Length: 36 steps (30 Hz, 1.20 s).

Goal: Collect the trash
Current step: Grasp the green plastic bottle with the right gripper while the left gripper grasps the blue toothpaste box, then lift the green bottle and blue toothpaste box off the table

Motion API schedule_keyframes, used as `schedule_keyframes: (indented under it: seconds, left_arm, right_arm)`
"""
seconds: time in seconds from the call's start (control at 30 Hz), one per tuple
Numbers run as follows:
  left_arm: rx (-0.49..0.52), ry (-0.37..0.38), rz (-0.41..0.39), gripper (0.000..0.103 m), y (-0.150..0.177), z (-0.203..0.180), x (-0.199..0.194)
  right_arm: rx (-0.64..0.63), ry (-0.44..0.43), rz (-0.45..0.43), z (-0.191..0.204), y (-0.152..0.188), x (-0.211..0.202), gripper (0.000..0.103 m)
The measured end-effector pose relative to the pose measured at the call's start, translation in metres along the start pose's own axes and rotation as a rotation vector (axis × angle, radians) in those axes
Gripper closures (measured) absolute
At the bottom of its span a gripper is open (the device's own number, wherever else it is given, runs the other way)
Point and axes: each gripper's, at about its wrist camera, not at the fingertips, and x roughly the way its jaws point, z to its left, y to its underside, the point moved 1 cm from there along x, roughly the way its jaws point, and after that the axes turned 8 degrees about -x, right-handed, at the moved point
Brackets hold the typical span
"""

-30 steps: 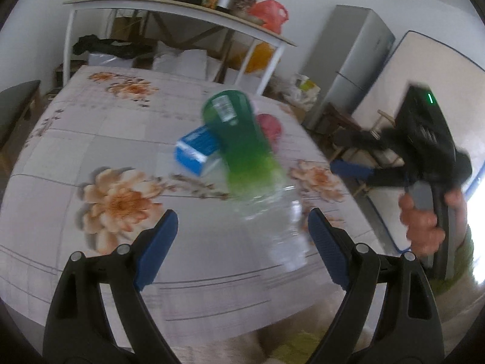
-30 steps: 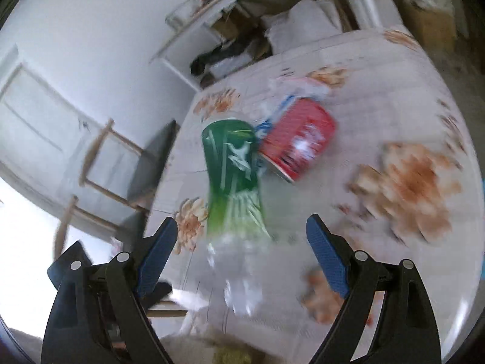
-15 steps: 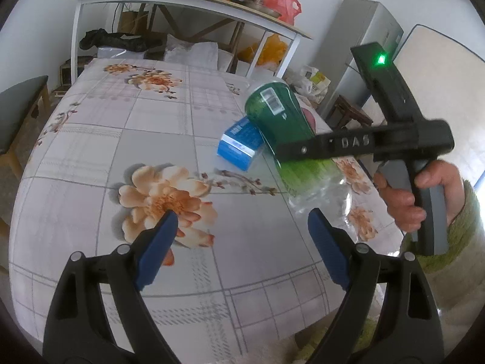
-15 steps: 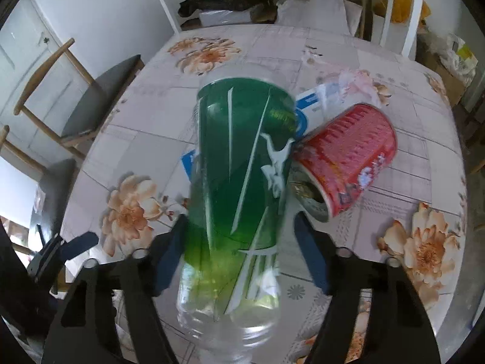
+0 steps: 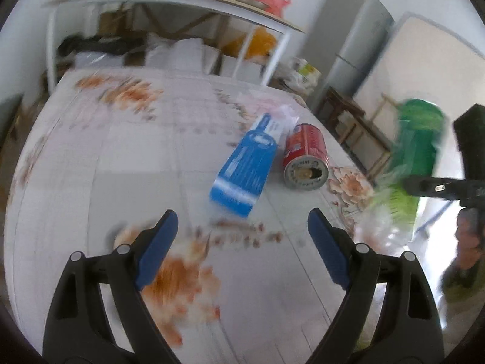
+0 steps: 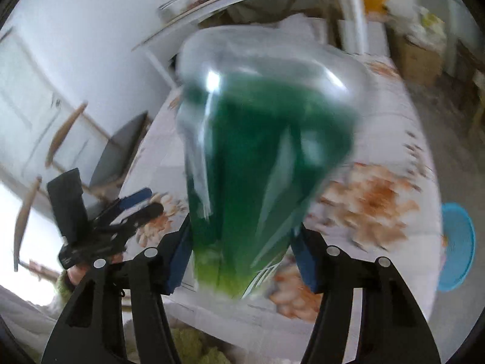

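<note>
My right gripper (image 6: 242, 257) is shut on a clear plastic bottle with a green label (image 6: 266, 163) and holds it up, base toward the far side, filling the right wrist view. The bottle (image 5: 418, 148) and the right gripper's body also show at the right edge of the left wrist view, off the table's right side. My left gripper (image 5: 242, 248) is open and empty above the flowered tablecloth. Ahead of it lie a blue carton (image 5: 245, 173) and a red can (image 5: 306, 157) on its side, open end facing me.
The table (image 5: 91, 166) has a white flowered cloth. A white shelf table (image 5: 169, 0) with jars stands behind it, a grey fridge (image 5: 354, 48) at the right. A chair (image 6: 121, 154) stands left of the table, a blue round object (image 6: 457, 245) on the floor at right.
My right gripper closed on the bottle and lifted it off the table, away to the right. The can and the carton now lie uncovered. The left gripper swung slightly.
</note>
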Motion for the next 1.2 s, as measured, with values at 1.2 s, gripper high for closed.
schedule_keyframes:
  seconds: [1.2]
  left_arm:
    - [-0.246, -0.176, 0.298, 0.051, 0.069, 0.025, -0.048]
  right_arm:
    - [0.332, -0.009, 0.076, -0.105, 0.011, 0.057, 0.045]
